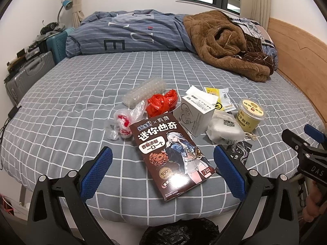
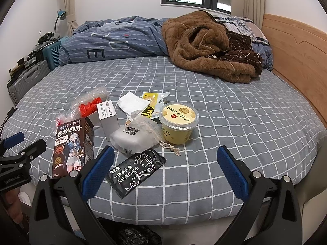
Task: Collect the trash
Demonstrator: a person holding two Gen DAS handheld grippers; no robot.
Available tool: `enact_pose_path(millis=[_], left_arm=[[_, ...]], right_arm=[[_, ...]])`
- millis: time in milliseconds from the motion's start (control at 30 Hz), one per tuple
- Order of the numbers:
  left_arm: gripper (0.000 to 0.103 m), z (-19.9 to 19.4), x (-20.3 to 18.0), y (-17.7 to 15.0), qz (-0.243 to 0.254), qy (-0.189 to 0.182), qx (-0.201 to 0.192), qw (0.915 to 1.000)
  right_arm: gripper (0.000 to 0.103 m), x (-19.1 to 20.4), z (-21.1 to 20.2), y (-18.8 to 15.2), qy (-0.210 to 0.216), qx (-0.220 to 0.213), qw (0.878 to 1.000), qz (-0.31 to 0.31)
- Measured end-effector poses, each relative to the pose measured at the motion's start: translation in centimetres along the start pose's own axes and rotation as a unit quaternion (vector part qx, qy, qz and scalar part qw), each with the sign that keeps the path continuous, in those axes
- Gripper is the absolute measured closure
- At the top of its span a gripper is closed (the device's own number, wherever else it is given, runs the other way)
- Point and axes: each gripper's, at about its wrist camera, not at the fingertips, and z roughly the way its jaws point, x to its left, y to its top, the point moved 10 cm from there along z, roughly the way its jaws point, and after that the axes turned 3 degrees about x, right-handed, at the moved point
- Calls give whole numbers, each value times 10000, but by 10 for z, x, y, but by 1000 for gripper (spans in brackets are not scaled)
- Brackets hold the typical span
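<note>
Trash lies on the grey checked bed (image 1: 81,94). A brown cookie box (image 1: 169,155) lies flat between the fingers of my open left gripper (image 1: 163,171), which holds nothing. Behind it are a red plastic bag (image 1: 161,104), a bubble-wrap roll (image 1: 143,91), a clear wrapper (image 1: 124,122), a white box (image 1: 196,116), a white pouch (image 1: 224,130) and a yellow yogurt cup (image 1: 250,112). My open right gripper (image 2: 165,171) hovers empty at the bed's near edge, a black sachet (image 2: 136,171) beside its left finger. The yogurt cup (image 2: 177,122) and the pouch (image 2: 134,136) lie beyond it.
A black-lined bin (image 1: 181,232) stands below the bed's near edge; it also shows in the right wrist view (image 2: 132,234). A brown blanket (image 1: 222,42) and a blue duvet (image 1: 126,34) lie at the back. A wooden headboard (image 1: 296,57) is at the right, suitcases (image 1: 30,73) at the left.
</note>
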Motion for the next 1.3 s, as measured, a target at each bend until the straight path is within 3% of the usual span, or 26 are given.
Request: enact_pose_path(millis=[700, 867, 1300], left_arm=[[6, -4, -1, 0, -14, 13, -2, 10000], [6, 7, 0, -1, -102, 122, 147, 9998], [6, 72, -17, 1, -167, 319, 837, 9958]], right_arm=[[6, -1, 1, 0, -9, 0, 10000, 1], [6, -3, 5, 6, -83, -8, 9999, -108], [6, -28, 82, 32, -269, 345, 9990, -118]])
